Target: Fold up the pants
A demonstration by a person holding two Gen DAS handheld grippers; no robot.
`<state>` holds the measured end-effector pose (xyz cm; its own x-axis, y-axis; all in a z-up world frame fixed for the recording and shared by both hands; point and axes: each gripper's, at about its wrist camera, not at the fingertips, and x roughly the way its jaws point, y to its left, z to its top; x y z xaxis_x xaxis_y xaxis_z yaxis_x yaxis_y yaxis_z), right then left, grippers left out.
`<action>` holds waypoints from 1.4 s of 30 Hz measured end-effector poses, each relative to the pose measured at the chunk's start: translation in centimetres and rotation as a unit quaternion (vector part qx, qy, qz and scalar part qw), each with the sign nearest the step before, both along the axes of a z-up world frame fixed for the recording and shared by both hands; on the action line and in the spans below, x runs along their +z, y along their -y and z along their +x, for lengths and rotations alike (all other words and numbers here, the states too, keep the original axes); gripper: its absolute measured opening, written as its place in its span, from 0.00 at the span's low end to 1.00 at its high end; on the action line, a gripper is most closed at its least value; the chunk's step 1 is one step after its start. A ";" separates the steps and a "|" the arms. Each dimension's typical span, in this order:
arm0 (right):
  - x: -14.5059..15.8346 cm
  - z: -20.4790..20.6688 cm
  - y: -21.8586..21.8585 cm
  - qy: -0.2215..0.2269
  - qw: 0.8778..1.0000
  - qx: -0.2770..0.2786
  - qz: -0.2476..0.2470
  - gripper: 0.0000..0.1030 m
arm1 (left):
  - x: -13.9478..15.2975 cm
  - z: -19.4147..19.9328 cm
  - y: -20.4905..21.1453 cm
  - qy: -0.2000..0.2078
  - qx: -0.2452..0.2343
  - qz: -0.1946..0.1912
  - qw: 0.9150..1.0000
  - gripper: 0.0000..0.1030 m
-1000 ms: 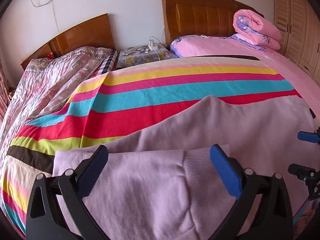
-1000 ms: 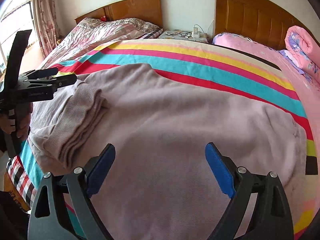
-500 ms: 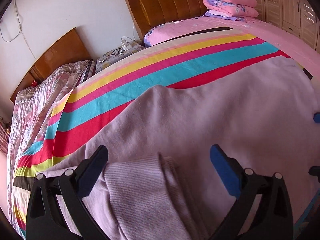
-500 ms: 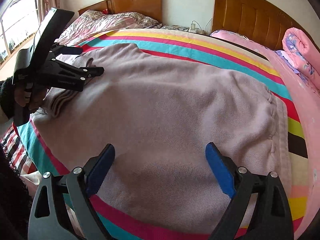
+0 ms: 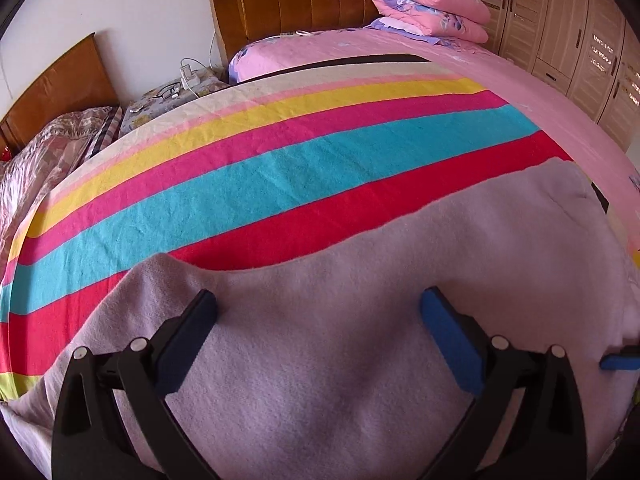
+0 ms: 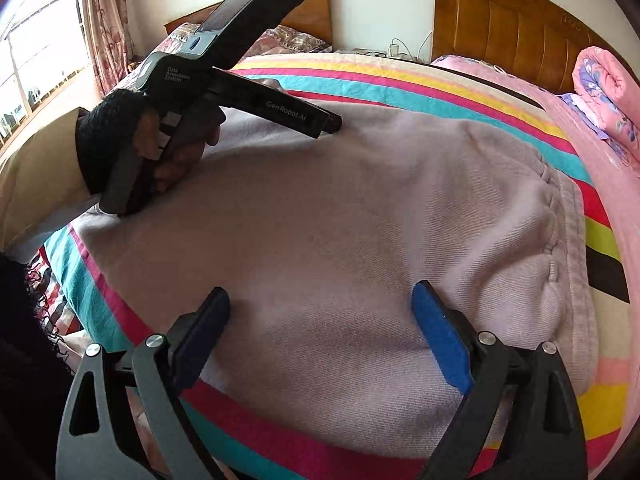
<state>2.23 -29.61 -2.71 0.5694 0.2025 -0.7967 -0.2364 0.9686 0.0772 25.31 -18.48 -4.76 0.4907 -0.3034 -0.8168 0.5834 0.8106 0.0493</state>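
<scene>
Pale lilac pants (image 5: 360,320) lie folded on a striped blanket (image 5: 280,176) and fill the lower half of both views. Their gathered waistband (image 6: 568,248) is at the right in the right wrist view. My left gripper (image 5: 320,332) is open and empty, low over the pants' far edge; it also shows from the side in the right wrist view (image 6: 332,122), held in a hand. My right gripper (image 6: 320,328) is open and empty over the near part of the pants (image 6: 340,220). One of its blue fingertips (image 5: 618,360) shows at the right edge of the left wrist view.
A rolled pink quilt (image 5: 428,0) lies at the head of the pink-sheeted bed (image 5: 520,80). A wooden headboard (image 6: 500,28) stands behind. A second bed (image 5: 48,148) is at the left, a wardrobe (image 5: 580,32) at the right, a window (image 6: 40,60) at far left.
The left gripper swept right over the pants, and the ribbed cuff end that lay under it is no longer seen. The right gripper drew closer to the near edge of the pants.
</scene>
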 end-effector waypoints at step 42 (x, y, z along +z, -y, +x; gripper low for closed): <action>2.8 -1.7 -0.9 0.044 0.995 -0.090 -0.014 0.89 | 10.0 -9.1 -9.4 0.116 0.032 -0.062 0.991 0.99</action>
